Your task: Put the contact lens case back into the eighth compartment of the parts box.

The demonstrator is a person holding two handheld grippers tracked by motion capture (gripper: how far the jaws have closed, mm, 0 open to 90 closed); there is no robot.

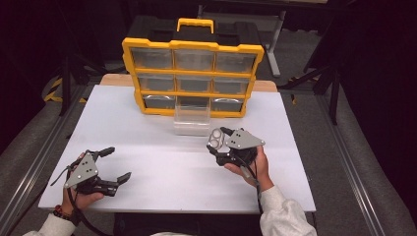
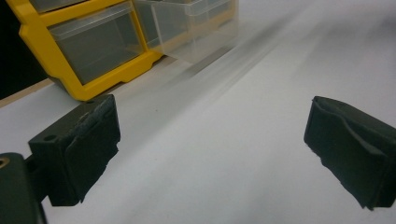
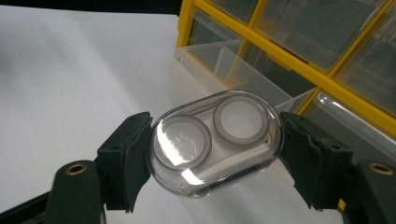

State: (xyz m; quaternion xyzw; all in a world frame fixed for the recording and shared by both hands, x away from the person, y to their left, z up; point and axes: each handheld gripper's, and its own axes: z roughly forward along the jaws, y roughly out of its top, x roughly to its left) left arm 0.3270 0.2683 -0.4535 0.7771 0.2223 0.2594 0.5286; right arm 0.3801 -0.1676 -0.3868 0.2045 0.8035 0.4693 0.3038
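1. Clear oval case, holding two round rings side by side: clamped at its two ends between the pads of the right gripper, lifted off the white table, at centre frame in the high view, just below and right of the pulled-out drawer.
2. Right gripper: jaws drawn narrow onto the case, one pad on each end; the hand carries it from lower right of centre.
3. Open clear drawer: slid out of the bottom row, middle column, of the yellow organiser, which stands at upper centre. In the right gripper view the drawer lies directly behind the case and appears empty.
4. Left gripper: at lower left of the high view, jaws spread wide with nothing between them, low over bare table, well apart from the case.
5. Progress, as judged: the pick-up is done and the drawer stands ready. Remaining: carry the case over the drawer, release it inside, then push the drawer shut, a job the idle left gripper may take.
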